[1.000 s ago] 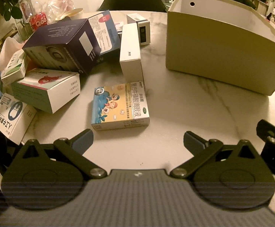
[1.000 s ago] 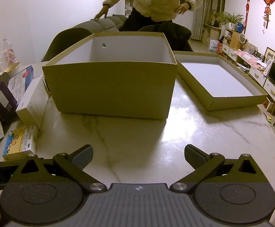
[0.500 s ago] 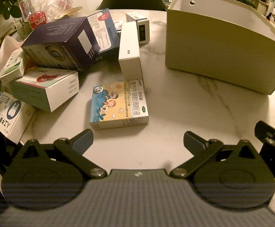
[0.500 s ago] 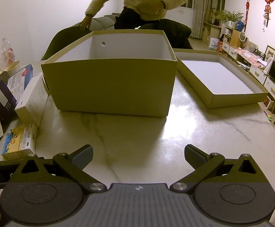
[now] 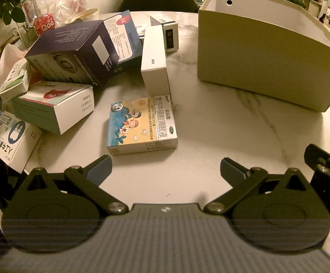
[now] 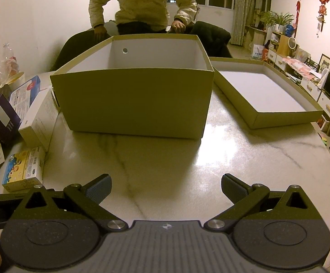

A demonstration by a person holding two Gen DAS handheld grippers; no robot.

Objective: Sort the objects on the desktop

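A cartoon-printed medicine box [image 5: 142, 125] lies flat on the marble table just ahead of my left gripper [image 5: 166, 169], which is open and empty. It also shows at the left of the right wrist view [image 6: 24, 169]. Behind it stand a long white box [image 5: 154, 59], a dark blue box [image 5: 74, 52] and a green-and-white box [image 5: 53, 107]. A large open beige cardboard box [image 5: 262, 52] stands at the right; in the right wrist view this box [image 6: 137, 104] is straight ahead and its inside looks empty. My right gripper [image 6: 165, 186] is open and empty above bare table.
The box lid [image 6: 262, 93] lies upside down to the right of the big box. More small boxes [image 5: 12, 136], bottles and flowers [image 5: 35, 16] crowd the table's left side. A person in a light jacket [image 6: 142, 2] sits behind the table. The right gripper's body [image 5: 328, 182] shows at the left view's right edge.
My left gripper has edged slightly forward toward the cartoon box. The person behind the table has moved and sat down. Both grippers stay open.
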